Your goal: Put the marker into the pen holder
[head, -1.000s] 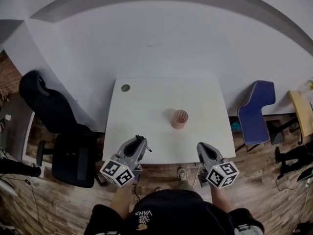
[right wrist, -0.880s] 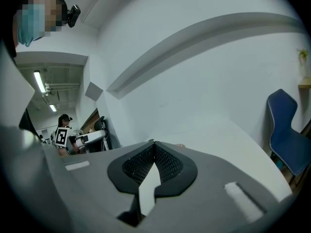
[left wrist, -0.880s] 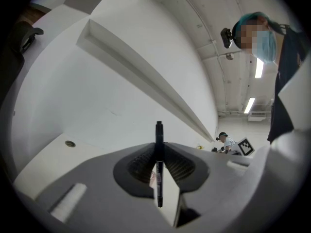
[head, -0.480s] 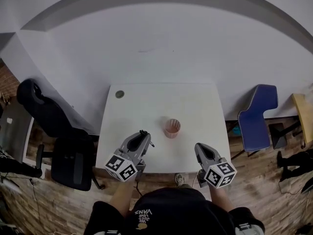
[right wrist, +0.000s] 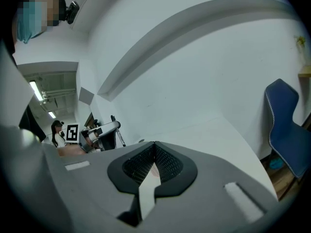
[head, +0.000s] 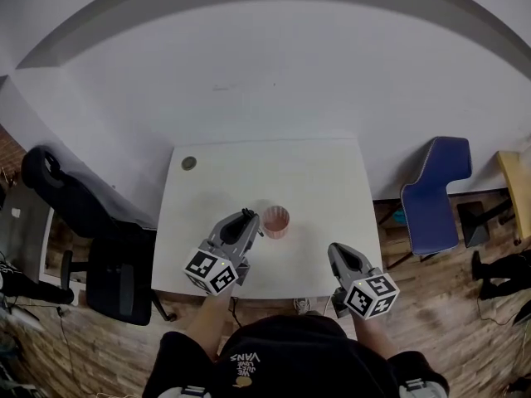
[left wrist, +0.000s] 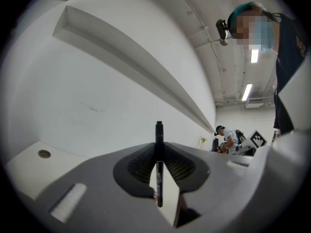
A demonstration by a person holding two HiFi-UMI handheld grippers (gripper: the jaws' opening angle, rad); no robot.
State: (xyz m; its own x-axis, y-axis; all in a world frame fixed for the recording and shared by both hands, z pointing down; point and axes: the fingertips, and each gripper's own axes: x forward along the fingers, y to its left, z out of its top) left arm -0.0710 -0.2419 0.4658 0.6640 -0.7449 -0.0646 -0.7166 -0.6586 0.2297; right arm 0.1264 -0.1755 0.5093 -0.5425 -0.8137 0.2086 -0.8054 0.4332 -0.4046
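Head view: the left gripper [head: 246, 217] is hovering over the white table [head: 315, 181], its tip just beside the pink pen holder [head: 276, 222], which is standing at the gripper's 2 o'clock near the table's middle.

Left gripper view: the jaws are clamping the black marker [left wrist: 159, 130], which is sitting upright between them with its top end sticking out above the pads.

The right gripper [head: 335, 250] is hanging at the pen holder's 5 o'clock, near the table's front edge. Right gripper view: its jaws are pressing together on nothing.

A round grommet [head: 189, 163] is showing at the table's 10 o'clock corner.
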